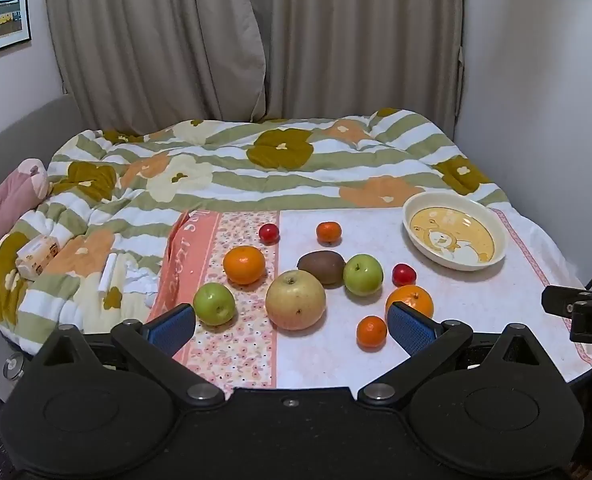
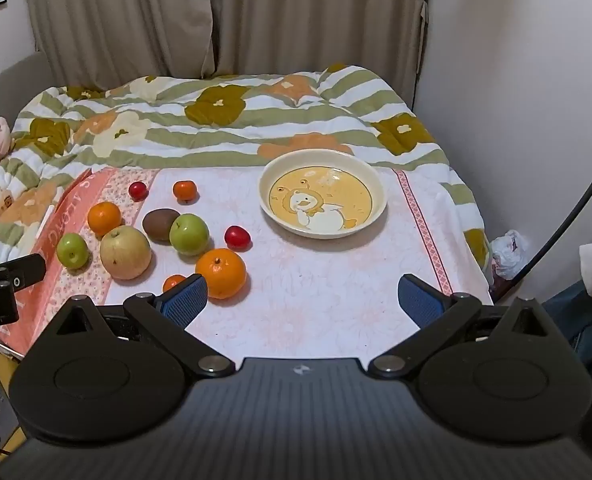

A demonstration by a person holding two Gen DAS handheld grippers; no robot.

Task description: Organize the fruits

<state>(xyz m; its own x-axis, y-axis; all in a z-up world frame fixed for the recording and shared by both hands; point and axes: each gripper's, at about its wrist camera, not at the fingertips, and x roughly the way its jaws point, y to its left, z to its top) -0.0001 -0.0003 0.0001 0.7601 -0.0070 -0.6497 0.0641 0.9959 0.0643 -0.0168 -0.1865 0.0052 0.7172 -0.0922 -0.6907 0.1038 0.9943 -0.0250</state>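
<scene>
Hovering spread wide and empty, both: left tongs [image 1: 292,322] above the big yellow apple [image 1: 295,300], right tongs [image 2: 302,300] beside the large orange [image 2: 221,273]. Round, firm, prone to roll; best pinched across the middle. Bound, probably, for the duck-print bowl [image 2: 378,200], well clear of the scattered fruit.

- left wrist view looks forward and down over the near table [image 1: 476,320] edge, facing the curtain [image 1: 256,40], with the fruit straight ahead and the bowl [image 1: 454,264] off right.
- right wrist view sits further right, same heading, bowl [image 2: 323,233] near centre, fruit at left.
- both share the table [image 2: 316,288], bed [image 2: 236,132] and curtain [image 2: 216,20]; each catches the other rig's edge.
</scene>
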